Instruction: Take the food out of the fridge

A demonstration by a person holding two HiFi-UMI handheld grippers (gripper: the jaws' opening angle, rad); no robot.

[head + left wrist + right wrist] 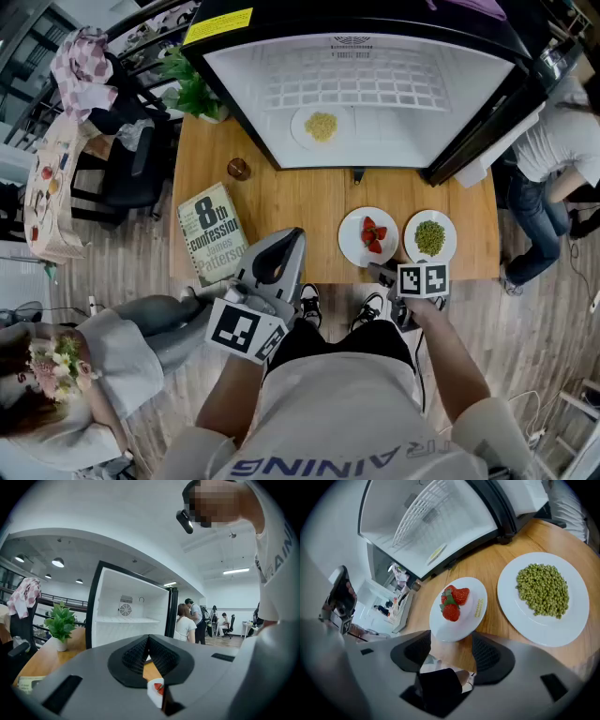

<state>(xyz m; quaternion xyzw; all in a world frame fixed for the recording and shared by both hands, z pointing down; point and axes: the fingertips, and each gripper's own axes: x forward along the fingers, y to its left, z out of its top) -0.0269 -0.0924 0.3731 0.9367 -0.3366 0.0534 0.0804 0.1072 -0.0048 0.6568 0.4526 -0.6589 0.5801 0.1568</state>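
Wooden table (300, 197) lies below you, with an open white fridge (272, 103) standing across its far edge. Your right gripper (382, 274) has its jaws spread wide and empty. It is angled down over the near edge, and the rim of a plate of strawberries (368, 236) sits just ahead of the pads, untouched by them. Just right of that, by the near right corner, sits a plate of green peas (429, 236). Your left gripper (274, 265) hangs over the near edge towards the middle, its jaws closed together on nothing. Both of those plates are already out. The food not yet fetched is a plate of yellow grains (321, 125), resting on the fridge's white floor, central and well back from the door opening. It is a small round white plate with a low heap of pale yellow kernels, possibly corn, in its middle. It will likely be light and stiff, with a smooth glazed rim that could slip between the pads, and the loose heap would roll off if it tips. Pinch the bare rim on the side nearest you, clear of the food, and keep it level as you draw it out. A book (211, 232) lies by the near left corner.
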